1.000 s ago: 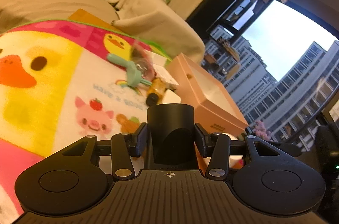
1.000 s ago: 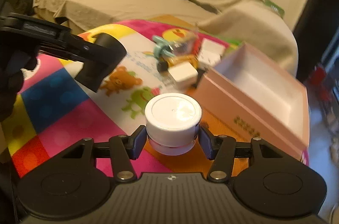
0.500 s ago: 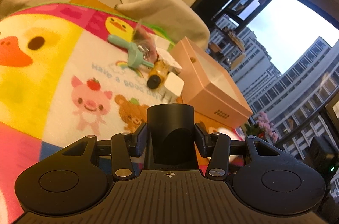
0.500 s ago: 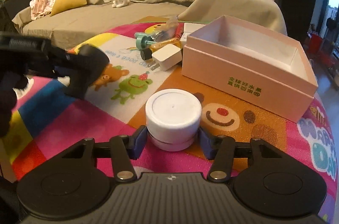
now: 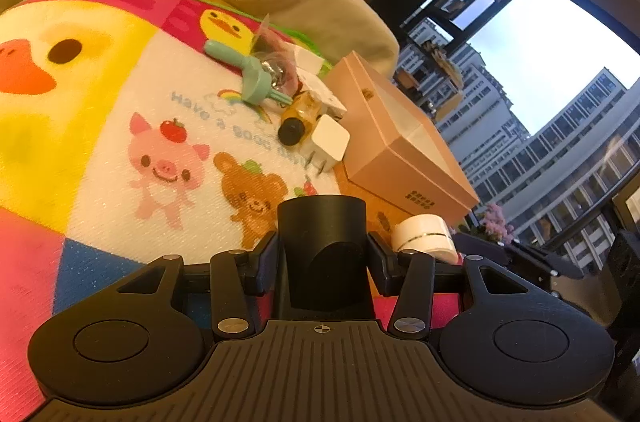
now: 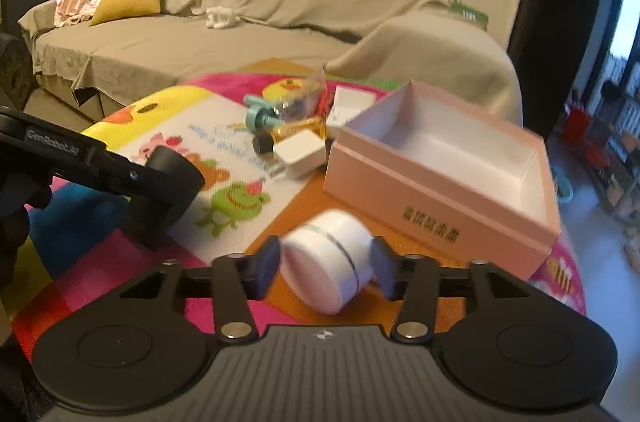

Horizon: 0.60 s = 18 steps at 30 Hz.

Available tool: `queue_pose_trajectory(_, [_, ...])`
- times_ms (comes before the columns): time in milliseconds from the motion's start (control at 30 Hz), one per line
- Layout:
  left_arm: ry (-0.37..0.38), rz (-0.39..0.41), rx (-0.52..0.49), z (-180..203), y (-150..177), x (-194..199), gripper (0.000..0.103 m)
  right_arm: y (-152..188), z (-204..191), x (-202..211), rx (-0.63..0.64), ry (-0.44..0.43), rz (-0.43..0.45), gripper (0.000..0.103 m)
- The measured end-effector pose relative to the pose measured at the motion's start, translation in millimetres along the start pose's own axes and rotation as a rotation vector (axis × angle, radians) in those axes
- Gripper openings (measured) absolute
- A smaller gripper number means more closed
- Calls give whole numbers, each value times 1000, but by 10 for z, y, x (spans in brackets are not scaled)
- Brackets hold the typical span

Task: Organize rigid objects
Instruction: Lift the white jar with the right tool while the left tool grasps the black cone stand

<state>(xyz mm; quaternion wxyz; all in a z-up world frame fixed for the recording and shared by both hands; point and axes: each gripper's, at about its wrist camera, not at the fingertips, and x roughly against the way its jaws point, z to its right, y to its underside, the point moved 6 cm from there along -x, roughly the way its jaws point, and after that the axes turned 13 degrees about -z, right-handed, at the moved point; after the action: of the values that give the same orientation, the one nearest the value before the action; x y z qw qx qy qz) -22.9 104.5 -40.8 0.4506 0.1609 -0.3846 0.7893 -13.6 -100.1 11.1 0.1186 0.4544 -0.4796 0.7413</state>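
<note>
My left gripper point(image 5: 322, 254) is shut on a black cylinder point(image 5: 322, 222); it also shows at the left of the right wrist view point(image 6: 168, 178), held above the colourful mat. My right gripper point(image 6: 325, 266) is shut on a white round jar point(image 6: 330, 262), which is tilted on its side between the pads; the jar shows in the left wrist view point(image 5: 424, 236). An open pink box point(image 6: 436, 182) with a white inside stands just beyond the jar, also in the left wrist view point(image 5: 400, 142).
A small pile lies left of the box: a white charger cube point(image 6: 300, 152), an amber bottle point(image 5: 298, 118), a teal plastic piece point(image 5: 252, 78) and a clear bag point(image 5: 276, 62). A cloth-covered sofa point(image 6: 240, 22) runs behind the mat point(image 5: 100, 110).
The white jar has tipped from upright to tilted in my right gripper, lifted nearer the pink box. My left gripper with the black cylinder has drifted slightly; the jar has come into its view.
</note>
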Motion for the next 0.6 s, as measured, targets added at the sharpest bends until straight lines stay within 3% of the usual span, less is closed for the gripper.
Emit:
queue_pose_trajectory(33, [0, 1, 2, -1, 1, 1, 51, 24, 6, -13, -19, 4, 1, 74])
queue_pose_trajectory(67, [-3, 2, 1, 5, -3, -8, 51, 63, 11, -24, -40, 20, 6, 78])
queue_pose_trajectory(133, [-3, 2, -1, 23, -2, -30, 51, 115, 0, -74, -104, 57, 3, 80])
queue_pose_trajectory(300, [-5, -13, -22, 87, 14, -71, 51, 103, -146, -261, -249, 15, -18, 80])
queue_pose_trajectory(367, [-7, -12, -22, 84, 15, -58, 51, 61, -208, -346, -248, 72, -32, 76])
queue_pose_trajectory(400, [-9, -9, -21, 78, 17, -50, 51, 48, -217, -363, -235, 95, -33, 62])
queue_pose_trajectory(433, [-10, -6, -18, 65, 17, -40, 51, 41, -208, -352, -216, 117, -29, 56])
queue_pose_trajectory(533, [-6, -2, -10, 44, 17, -46, 51, 54, -113, -271, -216, 78, -38, 56])
queue_pose_trajectory(600, [-7, -1, -16, 60, 17, -59, 51, 62, -44, -190, -200, 97, -31, 56])
